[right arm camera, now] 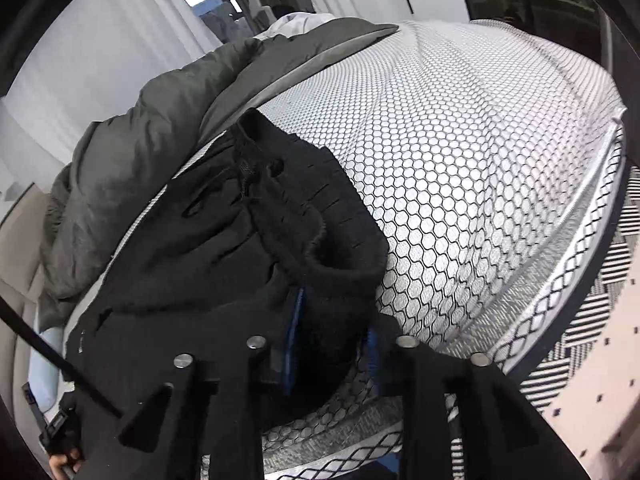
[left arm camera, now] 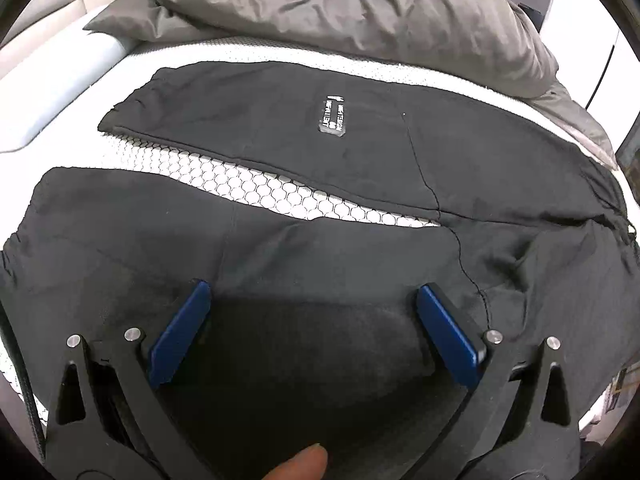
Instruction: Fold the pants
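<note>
Black pants (left arm camera: 256, 128) lie spread on a mattress (left arm camera: 280, 194) with a white honeycomb cover, the two legs pointing left and a white printed label (left arm camera: 333, 116) on the far leg. My left gripper (left arm camera: 312, 290) hovers over the near leg (left arm camera: 300, 252) with its blue pads (left arm camera: 180, 336) wide apart and nothing clamped; a thumb (left arm camera: 300, 464) shows at the bottom edge. In the right wrist view the pants' ribbed waistband (right arm camera: 320, 220) is bunched up at the mattress edge. My right gripper (right arm camera: 334, 320) has that thick black fabric packed between its blue pads (right arm camera: 294, 340).
A crumpled grey duvet (left arm camera: 340, 8) lies along the far side of the mattress, also visible as the duvet (right arm camera: 120, 160) at left. A pale blue pillow (left arm camera: 52, 92) sits at far left. The mattress edge (right arm camera: 560, 300) drops to a patterned rug (right arm camera: 592, 360).
</note>
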`<state>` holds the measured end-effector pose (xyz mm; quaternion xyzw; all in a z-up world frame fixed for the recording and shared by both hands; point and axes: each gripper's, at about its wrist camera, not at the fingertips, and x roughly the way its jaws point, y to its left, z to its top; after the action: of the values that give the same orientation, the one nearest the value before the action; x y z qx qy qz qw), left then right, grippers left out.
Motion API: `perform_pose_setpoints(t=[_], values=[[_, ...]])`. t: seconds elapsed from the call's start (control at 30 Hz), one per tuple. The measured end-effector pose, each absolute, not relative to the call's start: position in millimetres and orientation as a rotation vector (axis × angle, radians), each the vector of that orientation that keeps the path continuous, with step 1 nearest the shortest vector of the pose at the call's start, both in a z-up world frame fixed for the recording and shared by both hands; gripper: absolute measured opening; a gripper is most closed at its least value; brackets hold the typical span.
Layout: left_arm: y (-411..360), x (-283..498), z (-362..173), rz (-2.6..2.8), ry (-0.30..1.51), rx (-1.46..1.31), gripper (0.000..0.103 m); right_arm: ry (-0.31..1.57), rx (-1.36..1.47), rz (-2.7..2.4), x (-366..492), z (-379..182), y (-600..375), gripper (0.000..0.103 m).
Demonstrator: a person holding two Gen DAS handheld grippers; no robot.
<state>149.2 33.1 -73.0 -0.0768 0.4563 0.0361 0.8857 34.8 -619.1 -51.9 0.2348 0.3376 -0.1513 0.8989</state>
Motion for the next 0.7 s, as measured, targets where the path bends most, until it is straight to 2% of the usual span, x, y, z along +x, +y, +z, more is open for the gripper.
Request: perform_pose_setpoints(t=[0.03, 0.07, 0.13, 0.27, 0.4, 0.5, 0.57, 0.7], values=[[35.2, 148.4, -71.3, 0.073, 0.947, -0.17, 0.102, 0.642, 0.447, -0.361, 28.9, -40.5, -609.7, 0.076], [38.5, 147.0, -69.2, 0.074, 0.942, -0.181, 0.102, 0.564, 0.404, -0.407, 18.8, -26.0, -597.4, 0.091], [48.1, 144.5, -64.9, 0.089, 0.935, -0.208, 0.102, 0.498, 0.357, -0.394, 10.6, -4.9, -578.6, 0.096], [74.1, 143.4, -55.9, 0.139, 0.904, -0.257, 0.102, 0.483, 0.303, -0.201, 20.0, 23.4, -521.7, 0.101], [91.4, 151.3, -56.9, 0.182, 0.922, -0.236, 0.102, 0.522, 0.254, 0.005, 58.0, 18.9, -451.6, 0.101], [85.8, 152.2, -59.0, 0.178, 0.935, -0.127, 0.094, 0.553, 0.284, 0.079, 88.8, 0.3, -412.9, 0.101], [76.8, 148.6, -58.2, 0.131, 0.937, -0.031, 0.08, 0.565, 0.316, 0.135, 103.4, -19.8, -389.8, 0.101], [53.6, 137.7, -56.4, -0.019, 0.94, 0.069, 0.078, 0.679, 0.318, 0.195, 121.6, -51.7, -360.6, 0.101]])
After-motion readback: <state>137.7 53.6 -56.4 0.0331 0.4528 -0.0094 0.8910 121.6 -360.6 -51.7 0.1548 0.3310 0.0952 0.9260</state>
